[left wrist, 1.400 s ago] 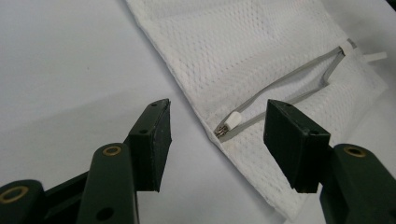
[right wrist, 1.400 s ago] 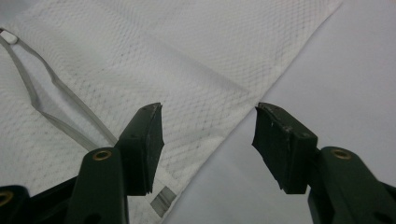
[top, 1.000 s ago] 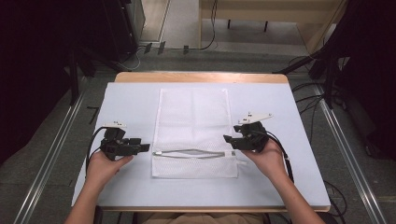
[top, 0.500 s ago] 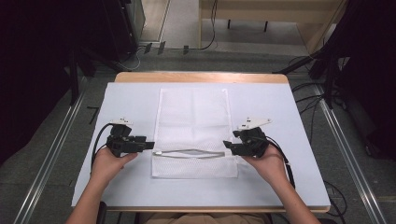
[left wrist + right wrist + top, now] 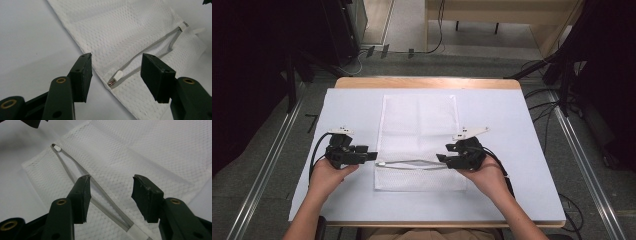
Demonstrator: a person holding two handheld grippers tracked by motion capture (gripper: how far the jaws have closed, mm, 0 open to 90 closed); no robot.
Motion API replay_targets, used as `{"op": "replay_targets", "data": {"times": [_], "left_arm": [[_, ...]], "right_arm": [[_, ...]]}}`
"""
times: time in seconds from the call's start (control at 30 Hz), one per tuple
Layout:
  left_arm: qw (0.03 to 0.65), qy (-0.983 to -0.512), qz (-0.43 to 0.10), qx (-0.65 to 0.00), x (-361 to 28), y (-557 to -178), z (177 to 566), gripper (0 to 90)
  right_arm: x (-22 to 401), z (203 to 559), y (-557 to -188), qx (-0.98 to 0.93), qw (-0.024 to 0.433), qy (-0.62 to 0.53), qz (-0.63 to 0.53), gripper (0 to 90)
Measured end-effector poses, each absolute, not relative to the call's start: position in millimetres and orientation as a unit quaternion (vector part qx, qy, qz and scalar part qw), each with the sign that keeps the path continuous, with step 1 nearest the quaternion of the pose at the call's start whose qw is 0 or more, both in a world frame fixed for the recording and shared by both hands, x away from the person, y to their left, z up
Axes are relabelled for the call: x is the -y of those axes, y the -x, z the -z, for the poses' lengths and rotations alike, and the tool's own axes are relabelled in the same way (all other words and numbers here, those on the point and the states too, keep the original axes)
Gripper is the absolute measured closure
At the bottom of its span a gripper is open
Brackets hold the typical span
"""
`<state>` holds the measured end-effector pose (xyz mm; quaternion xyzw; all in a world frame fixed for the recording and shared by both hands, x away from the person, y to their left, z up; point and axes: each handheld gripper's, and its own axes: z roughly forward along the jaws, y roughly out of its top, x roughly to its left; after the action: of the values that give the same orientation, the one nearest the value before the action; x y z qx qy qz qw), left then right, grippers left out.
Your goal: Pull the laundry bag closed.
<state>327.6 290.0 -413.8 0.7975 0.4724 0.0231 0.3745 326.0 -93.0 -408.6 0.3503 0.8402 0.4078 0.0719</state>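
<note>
The white mesh bag point(image 5: 419, 142) lies flat in the middle of the table point(image 5: 512, 125), with its long side going away from the person. Near its close end runs a grey zipper point(image 5: 412, 164), and the zipper is partly open, so there is a thin gap between its 2 sides. The white zipper pull point(image 5: 118, 74) sits at the left end of the zipper. The bag looks soft, thin and very light, so it will likely bend, fold and slide on the smooth table when pulled. The mesh is floppy, so a good place to grab is the stiffer zipper edge or the little pull. Nothing can be seen inside the bag; it looks flat and empty. The left gripper point(image 5: 371, 155) is at the left edge of the bag, right by the pull, and its jaws are wide apart with nothing pressed between them. The right gripper point(image 5: 441, 158) is over the right end of the zipper. Its jaws have just been closing a bit, with the zipper lying below the gap between them, but they are still apart and hold nothing yet. The 2 hands point(image 5: 484, 175) rest low by the table.
</note>
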Motion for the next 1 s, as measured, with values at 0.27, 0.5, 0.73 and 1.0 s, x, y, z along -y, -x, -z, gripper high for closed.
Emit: {"op": "replay_targets", "data": {"times": [0.27, 0.5, 0.73, 1.0], "left_arm": [[0.372, -0.794, -0.029, -0.48, -296.3, -324.0, 414.7, 42.4], [0.37, -0.794, -0.032, -0.481, -300.0, -320.0, 415.1, 42.1], [0.368, -0.794, -0.033, -0.482, -302.7, -317.5, 417.1, 41.6], [0.372, -0.786, -0.035, -0.493, -311.6, -316.5, 419.9, 43.3]], "right_arm": [[69.3, 403.6, -326.4, -0.846, 0.057, -0.322, -0.42, 51.3], [50.4, 406.0, -326.7, -0.861, 0.053, -0.303, -0.406, 52.7], [29.5, 399.0, -329.1, -0.869, 0.05, -0.283, -0.403, 55.0], [0.2, 406.7, -339.4, -0.874, 0.024, -0.277, -0.398, 57.7]]}}
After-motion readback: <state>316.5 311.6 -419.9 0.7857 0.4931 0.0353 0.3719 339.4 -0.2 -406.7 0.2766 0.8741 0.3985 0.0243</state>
